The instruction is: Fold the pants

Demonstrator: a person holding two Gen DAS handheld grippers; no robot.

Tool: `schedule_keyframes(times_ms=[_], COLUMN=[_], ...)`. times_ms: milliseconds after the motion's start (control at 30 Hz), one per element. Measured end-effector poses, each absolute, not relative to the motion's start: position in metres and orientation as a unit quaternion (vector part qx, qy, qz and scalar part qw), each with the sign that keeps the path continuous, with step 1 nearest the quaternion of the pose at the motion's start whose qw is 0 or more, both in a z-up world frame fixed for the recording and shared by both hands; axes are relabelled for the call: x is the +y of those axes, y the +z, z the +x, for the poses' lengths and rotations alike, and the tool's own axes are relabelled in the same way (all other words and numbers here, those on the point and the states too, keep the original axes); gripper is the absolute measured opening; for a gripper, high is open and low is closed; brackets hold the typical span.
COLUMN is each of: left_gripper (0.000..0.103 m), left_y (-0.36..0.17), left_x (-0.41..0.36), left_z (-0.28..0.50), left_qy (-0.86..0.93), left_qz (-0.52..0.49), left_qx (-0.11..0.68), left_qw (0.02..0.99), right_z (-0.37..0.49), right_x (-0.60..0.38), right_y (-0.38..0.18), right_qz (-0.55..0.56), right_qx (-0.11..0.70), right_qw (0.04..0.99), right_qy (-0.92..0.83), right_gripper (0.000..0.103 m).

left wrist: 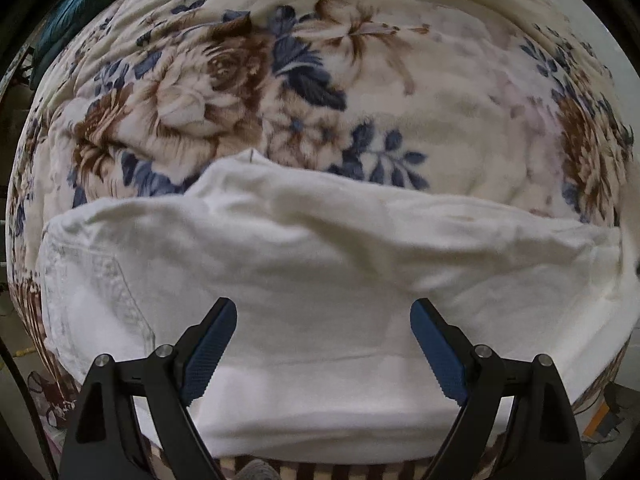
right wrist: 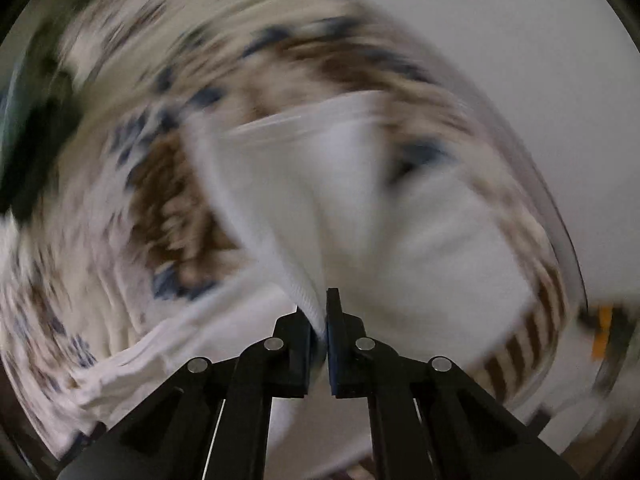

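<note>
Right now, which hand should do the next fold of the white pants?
Probably the right. The right tool is already shut on the white pants, pinching an edge. The left tool hangs open above them, holding nothing.

L wrist cam looks down close over pants; R cam blurred, prob facing same blanket

The white pants lie crumpled across the near edge of the bed, a stitched back pocket facing up toward the left end, one part lifted up.
</note>
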State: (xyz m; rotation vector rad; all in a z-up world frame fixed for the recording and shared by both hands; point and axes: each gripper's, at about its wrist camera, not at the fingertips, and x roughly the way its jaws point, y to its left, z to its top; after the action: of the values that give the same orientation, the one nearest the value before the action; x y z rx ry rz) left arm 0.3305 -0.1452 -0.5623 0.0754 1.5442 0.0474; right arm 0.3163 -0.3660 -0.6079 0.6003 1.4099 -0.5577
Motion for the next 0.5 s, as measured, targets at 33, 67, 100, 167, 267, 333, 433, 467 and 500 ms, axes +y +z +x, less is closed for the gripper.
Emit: schedule_keyframes(times_ms=[33, 67, 100, 167, 267, 333, 433, 467, 500], left_gripper=[0.089, 0.089, 0.089, 0.089, 0.089, 0.089, 0.089, 0.089, 0.089], left_y=[-0.561, -0.56, -0.559, -0.559, -0.561, -0.562, -0.563, -0.563, -0.563], left_x=[-0.145, -0.145, -0.144, -0.142, -0.138, -0.139, -0.137, -0.136, -0.135], left_z=[0.327, 0.325, 0.322, 0.315, 0.308, 0.299, 0.291, 0.288, 0.285], left_qy=[0.021, 0.023, 0.025, 0.032, 0.037, 0.04, 0.045, 0.047, 0.049], left_qz=[0.034, 0.033, 0.031, 0.028, 0.015, 0.005, 0.002, 0.001, 0.002], left_qx=[0.697, 0.696, 0.694, 0.689, 0.688, 0.688, 0.687, 0.686, 0.684], left_qw=[0.716, 0.716, 0.719, 0.723, 0.725, 0.725, 0.725, 0.726, 0.728], right_z=[0.297, 0.275, 0.26, 0.224, 0.195, 0.194, 0.2, 0.203, 0.204], right_x=[-0.38, -0.395, -0.406, -0.425, -0.442, -0.45, -0.459, -0.46, -0.46], right_y=[-0.612, -0.626, -0.638, -0.664, -0.677, -0.673, -0.673, -0.675, -0.676], right_qz=[0.296, 0.335, 0.37, 0.466, 0.559, 0.57, 0.558, 0.561, 0.553], right_qx=[0.631, 0.638, 0.639, 0.619, 0.559, 0.531, 0.522, 0.52, 0.523], right_qw=[0.668, 0.638, 0.615, 0.566, 0.547, 0.562, 0.577, 0.577, 0.58], right_qy=[-0.261, -0.271, -0.276, -0.28, -0.276, -0.277, -0.29, -0.288, -0.291], right_gripper=[0.007, 0.008, 0.014, 0.027, 0.027, 0.03, 0.034, 0.033, 0.019])
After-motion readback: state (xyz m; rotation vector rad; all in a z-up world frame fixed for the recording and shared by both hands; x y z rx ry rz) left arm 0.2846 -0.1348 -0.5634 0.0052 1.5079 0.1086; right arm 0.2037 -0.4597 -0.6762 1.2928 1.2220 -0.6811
